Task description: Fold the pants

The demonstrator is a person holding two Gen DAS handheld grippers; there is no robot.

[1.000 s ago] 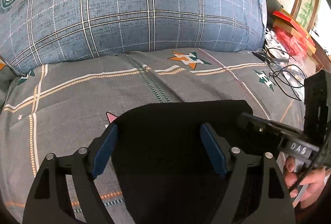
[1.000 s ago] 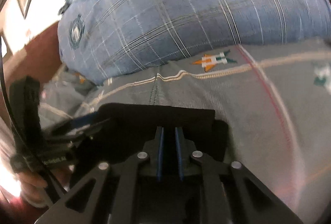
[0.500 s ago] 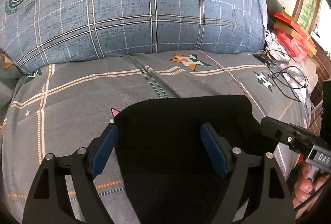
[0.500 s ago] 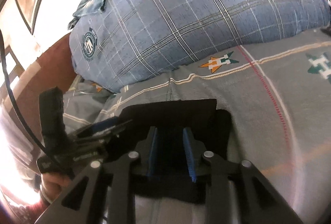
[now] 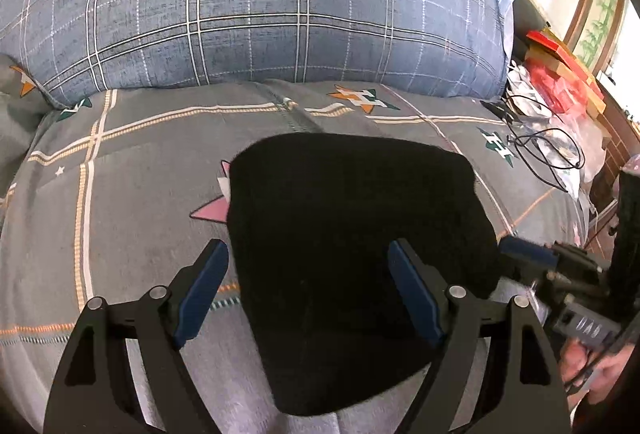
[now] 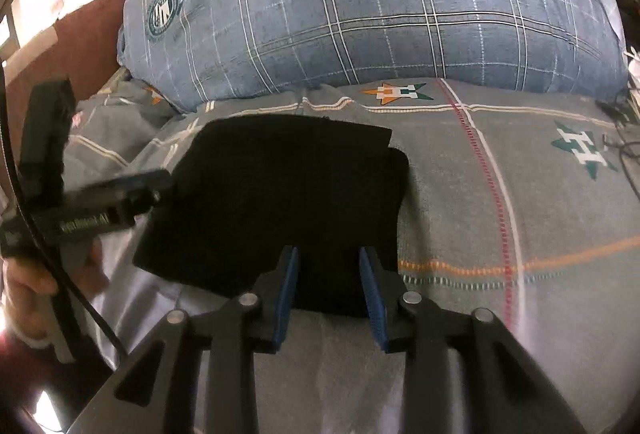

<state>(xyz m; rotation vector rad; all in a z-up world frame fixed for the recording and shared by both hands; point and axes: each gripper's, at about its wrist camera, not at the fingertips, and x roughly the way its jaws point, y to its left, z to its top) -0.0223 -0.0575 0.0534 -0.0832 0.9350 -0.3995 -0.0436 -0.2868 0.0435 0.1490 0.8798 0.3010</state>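
the black pants (image 5: pixel 352 218) are seen folded into a compact, roughly square bundle, laid flat on the grey patterned bedspread (image 5: pixel 132 169) near the front of the bed, just short of the large blue plaid pillow (image 5: pixel 256 1). in the right wrist view the same pants (image 6: pixel 276 189) are shown with one folded layer stacked slightly askew on another at the far right corner. the left tongs (image 5: pixel 316 292) are held spread wide, released, above the near part of the bundle, with nothing gripped between the blue pads (image 5: pixel 202 294). the right tongs (image 6: pixel 330 294) are parted as well, gripping nothing, poised at the near edge of the pants. beyond the bundle, star motifs and striped lines are printed on the bedspread (image 6: pixel 520 193). at the bed's far right, black cables (image 5: pixel 548 153) and red boxes (image 5: pixel 560 73) are visible beside the pillow (image 6: pixel 380 1).
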